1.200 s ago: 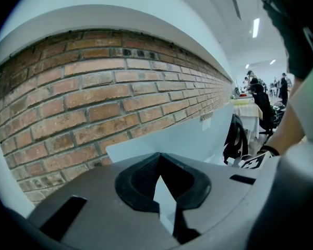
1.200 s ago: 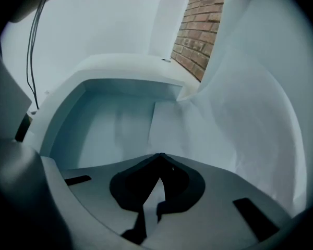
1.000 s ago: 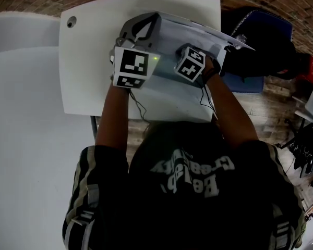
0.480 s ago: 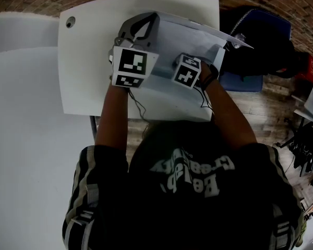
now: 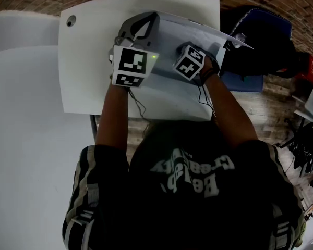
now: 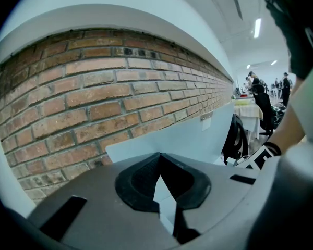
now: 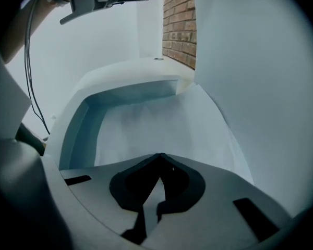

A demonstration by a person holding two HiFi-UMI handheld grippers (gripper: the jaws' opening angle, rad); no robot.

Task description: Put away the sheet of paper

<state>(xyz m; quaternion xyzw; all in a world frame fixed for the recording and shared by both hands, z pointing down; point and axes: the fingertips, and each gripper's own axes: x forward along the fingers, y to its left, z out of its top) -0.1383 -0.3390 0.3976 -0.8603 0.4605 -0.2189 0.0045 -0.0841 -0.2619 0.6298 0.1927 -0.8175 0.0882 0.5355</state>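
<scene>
White and limp, the thin rectangular sheet of paper [image 7: 161,124] is clamped at its near edge by both the left gripper [image 6: 159,184] and the right gripper [image 7: 157,173]. It runs straight ahead of the right jaws into a pale shallow tray [image 7: 75,129], one side curling upward.

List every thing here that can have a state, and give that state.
Left gripper: shut on the sheet.
Right gripper: shut on the sheet.
Sheet: pinched by both grippers, curled upward.
Tray: open on top.
</scene>
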